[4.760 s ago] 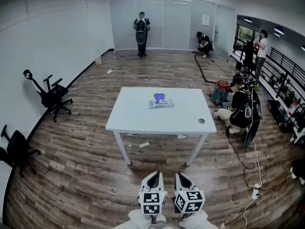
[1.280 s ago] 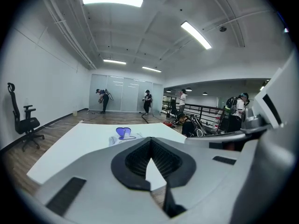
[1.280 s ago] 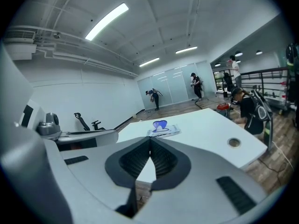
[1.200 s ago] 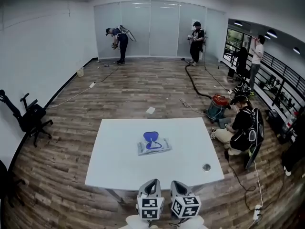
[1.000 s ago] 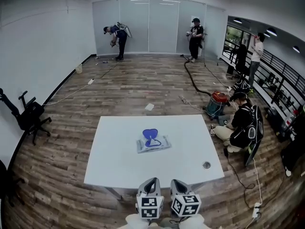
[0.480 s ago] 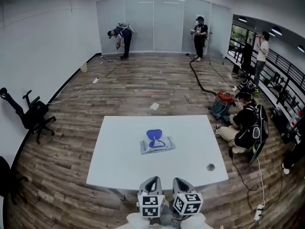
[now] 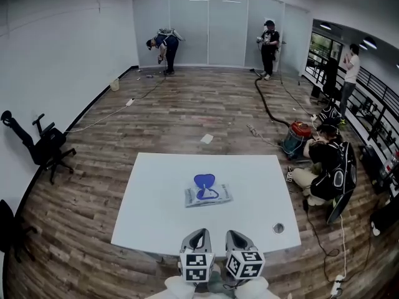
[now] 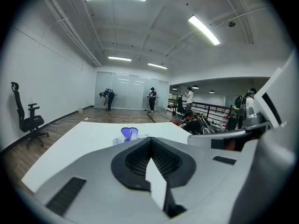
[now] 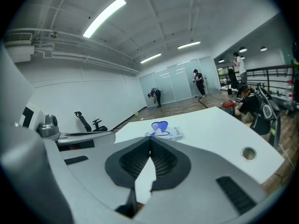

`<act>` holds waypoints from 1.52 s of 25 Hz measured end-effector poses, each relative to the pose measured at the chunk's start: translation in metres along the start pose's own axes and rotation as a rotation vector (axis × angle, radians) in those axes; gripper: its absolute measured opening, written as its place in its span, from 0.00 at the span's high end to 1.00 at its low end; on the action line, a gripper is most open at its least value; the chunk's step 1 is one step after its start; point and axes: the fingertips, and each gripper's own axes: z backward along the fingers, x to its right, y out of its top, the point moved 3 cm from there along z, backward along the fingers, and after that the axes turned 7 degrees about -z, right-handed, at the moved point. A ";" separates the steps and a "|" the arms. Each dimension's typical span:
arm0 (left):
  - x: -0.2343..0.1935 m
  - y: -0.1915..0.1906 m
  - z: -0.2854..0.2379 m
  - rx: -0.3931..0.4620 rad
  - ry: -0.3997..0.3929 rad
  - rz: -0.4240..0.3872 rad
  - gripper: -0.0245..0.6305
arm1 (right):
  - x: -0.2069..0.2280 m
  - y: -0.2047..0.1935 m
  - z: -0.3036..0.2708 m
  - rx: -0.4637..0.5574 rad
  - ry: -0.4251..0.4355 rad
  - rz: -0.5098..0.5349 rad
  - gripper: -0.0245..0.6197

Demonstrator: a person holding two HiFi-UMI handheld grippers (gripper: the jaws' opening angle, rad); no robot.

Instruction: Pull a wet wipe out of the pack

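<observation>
As the person has closed in on the table point(image 7: 153, 220), the wipe pack point(image 7: 209, 196), its lid point(image 7: 204, 180) seemingly raised, lies mid-table, near; left gripper point(image 7: 199, 234) and right gripper point(image 7: 235, 235), both pressed together and empty, can now reach.

Right tongs point(image 9: 150, 142) have their jaws pressed together, tips lined up on the wet wipe pack point(image 9: 171, 133) lying just beyond on the white worktop point(image 9: 210, 127). The pack's blue lid point(image 9: 160, 125) stands up. Right of the pack, nearer the camera, sits a round grommet point(image 9: 248, 153).
</observation>
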 end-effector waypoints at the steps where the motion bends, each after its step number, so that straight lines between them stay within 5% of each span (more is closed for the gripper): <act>1: -0.002 0.001 -0.004 0.000 0.004 -0.001 0.97 | 0.001 0.004 -0.004 -0.001 0.004 0.003 0.95; 28: -0.029 0.051 -0.110 -0.031 0.067 0.025 0.97 | 0.030 0.079 -0.103 -0.029 0.095 0.017 0.95; 38: -0.044 0.038 -0.116 -0.059 0.130 0.048 0.97 | 0.034 0.072 -0.130 -0.075 0.123 0.012 0.95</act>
